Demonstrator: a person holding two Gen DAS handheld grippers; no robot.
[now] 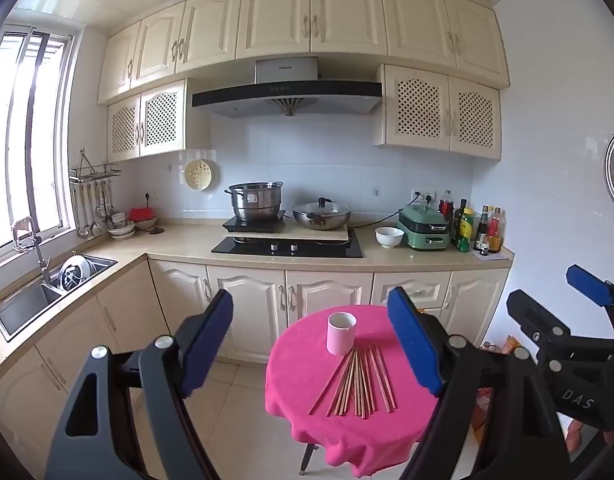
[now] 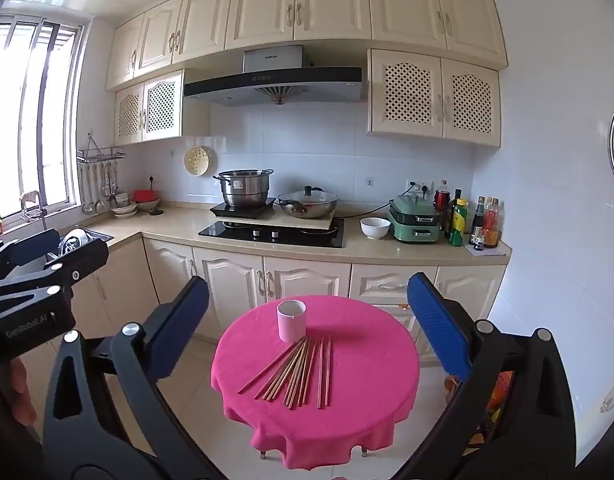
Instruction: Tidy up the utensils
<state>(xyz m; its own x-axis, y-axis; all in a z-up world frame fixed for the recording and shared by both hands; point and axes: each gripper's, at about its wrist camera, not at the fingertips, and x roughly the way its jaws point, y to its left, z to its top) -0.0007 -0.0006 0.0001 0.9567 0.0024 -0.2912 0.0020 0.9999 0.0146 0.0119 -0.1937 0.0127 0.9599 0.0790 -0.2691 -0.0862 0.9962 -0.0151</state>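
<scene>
Chopsticks [image 2: 297, 372]: about a dozen — overlapping, exact count unclear, ahead of both grippers
Pink cup [image 2: 291, 320]: one, just beyond the chopsticks
Round table [image 2: 371, 400]: one
Pots on the stove, far ahead — two: steel pot [image 2: 243, 188], lidded wok [image 2: 307, 202]
White bowl [image 2: 375, 227]: one

Cream cabinets [image 1: 275, 20] are mounted above a beige countertop [image 1: 179, 240]; daylight is admitted through a barred window [image 1: 27, 128]; the floor [image 2: 195, 376] is tiled.
</scene>
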